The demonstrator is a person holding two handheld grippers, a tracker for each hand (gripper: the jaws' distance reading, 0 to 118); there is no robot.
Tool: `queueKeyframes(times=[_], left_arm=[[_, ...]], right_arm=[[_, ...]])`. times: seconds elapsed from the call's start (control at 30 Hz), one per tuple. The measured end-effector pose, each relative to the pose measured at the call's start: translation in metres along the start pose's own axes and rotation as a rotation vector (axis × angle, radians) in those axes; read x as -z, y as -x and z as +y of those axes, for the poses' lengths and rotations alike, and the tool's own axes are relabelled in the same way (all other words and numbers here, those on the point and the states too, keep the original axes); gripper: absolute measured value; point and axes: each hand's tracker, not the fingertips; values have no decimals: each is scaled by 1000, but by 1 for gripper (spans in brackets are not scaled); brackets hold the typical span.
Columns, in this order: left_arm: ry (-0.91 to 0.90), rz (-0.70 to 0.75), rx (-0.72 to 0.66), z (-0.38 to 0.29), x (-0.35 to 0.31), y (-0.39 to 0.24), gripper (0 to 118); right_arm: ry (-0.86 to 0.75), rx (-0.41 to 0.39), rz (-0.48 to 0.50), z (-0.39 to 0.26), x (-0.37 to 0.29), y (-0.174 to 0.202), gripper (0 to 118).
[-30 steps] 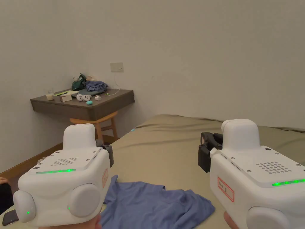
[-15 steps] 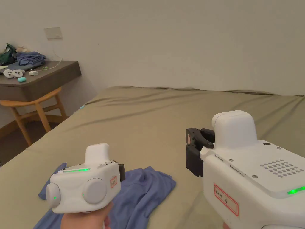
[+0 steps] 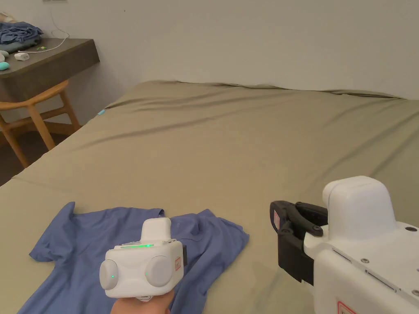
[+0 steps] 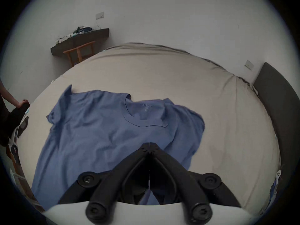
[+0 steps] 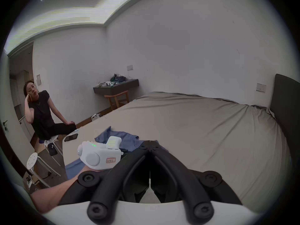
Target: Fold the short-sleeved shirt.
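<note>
1. Lying on the bed (image 3: pixel 229 135) near its front-left corner, the shirt (image 3: pixel 82 245) is seen spread out but rumpled, collar towards the far wall. In the left gripper view the neckline sits about mid-frame and the right-hand shoulder is bunched up a bit.
2. The left gripper (image 4: pixel 149 145) is held just above the shirt's lower middle, over the chest area. Its jaws are pressed together at the tips, and nothing is pinched between them as far as can be seen. Whether the tips actually touch the cloth can't be told.
3. The right gripper (image 5: pixel 150 143) is held off to the right of the shirt, over bare bed sheet, well clear of the fabric. Jaws pressed together here too, nothing caught in them.
4. In the head view the left gripper's white body is seen low over the shirt with a green light on top; a hand (image 3: pixel 141 304) is wrapped under it.
5. Off the bed's left side, a dark shelf (image 3: pixel 53 61) is fixed to the wall with a wooden chair (image 3: pixel 37 110) tucked under it, some clutter piled on top.
6. A person (image 5: pixel 42 113) in black is seated beside the bed in the right gripper view, next to a white stool (image 5: pixel 32 160). A phone (image 5: pixel 71 137) is lying on the bed's corner.
</note>
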Motion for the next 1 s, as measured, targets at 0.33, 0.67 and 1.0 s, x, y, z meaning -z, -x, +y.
queueKeyframes(times=[0.33,0.67,1.0], left_arm=[[19,61,84,-9,43,-12,118],[101,41,-4,-17,63,0,41],[-47,-40,-308,-2,-5,50,4]], right_arm=[[62,43,-55,-14,7,-27,3],[62,52,-75,-16,-8,-39,3],[9,116,-102,-7,-49,-50,3]])
